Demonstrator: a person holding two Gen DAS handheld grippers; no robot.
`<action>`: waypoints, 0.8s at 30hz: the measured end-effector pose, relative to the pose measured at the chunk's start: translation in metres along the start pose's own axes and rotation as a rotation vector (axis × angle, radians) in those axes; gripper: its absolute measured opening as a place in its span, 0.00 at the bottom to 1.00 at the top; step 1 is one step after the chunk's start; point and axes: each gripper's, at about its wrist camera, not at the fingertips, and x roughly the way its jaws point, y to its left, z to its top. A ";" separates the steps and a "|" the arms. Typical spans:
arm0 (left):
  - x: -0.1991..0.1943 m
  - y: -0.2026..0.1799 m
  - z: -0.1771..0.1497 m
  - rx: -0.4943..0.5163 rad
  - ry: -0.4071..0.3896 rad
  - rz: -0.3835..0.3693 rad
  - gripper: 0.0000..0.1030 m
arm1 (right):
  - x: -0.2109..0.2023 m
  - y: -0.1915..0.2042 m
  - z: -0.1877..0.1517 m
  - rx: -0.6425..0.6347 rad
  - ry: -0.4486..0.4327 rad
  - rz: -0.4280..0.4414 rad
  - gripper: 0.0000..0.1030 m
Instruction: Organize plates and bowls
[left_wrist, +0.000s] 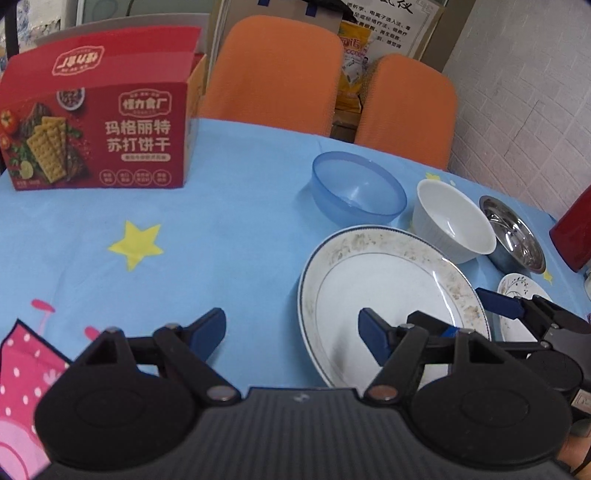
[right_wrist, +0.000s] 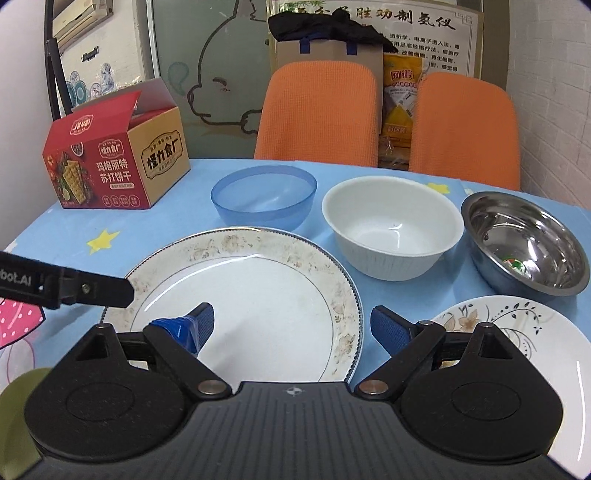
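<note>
The large floral-rim plate (right_wrist: 243, 295) lies flat on the blue tablecloth (left_wrist: 221, 229), directly under the right gripper (right_wrist: 291, 325), whose jaws are spread wide w/ nothing held. The left gripper (left_wrist: 291, 332), also spread and empty, is offset to the plate's left, so the right is judged nearer. The small plate (right_wrist: 517, 332) sits just to the right.

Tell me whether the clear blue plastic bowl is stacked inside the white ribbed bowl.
No: the clear blue plastic bowl sits on the blue tablecloth beside the white ribbed bowl, which is empty.
</note>
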 end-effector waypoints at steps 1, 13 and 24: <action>0.003 -0.001 0.001 0.004 0.002 0.002 0.69 | 0.003 0.000 -0.001 0.000 0.005 0.015 0.78; 0.017 0.007 0.002 -0.005 0.025 0.014 0.69 | 0.011 0.011 -0.004 0.001 -0.009 0.024 0.77; 0.034 -0.014 -0.001 0.096 0.005 0.069 0.69 | 0.007 0.018 -0.020 -0.049 -0.013 0.031 0.78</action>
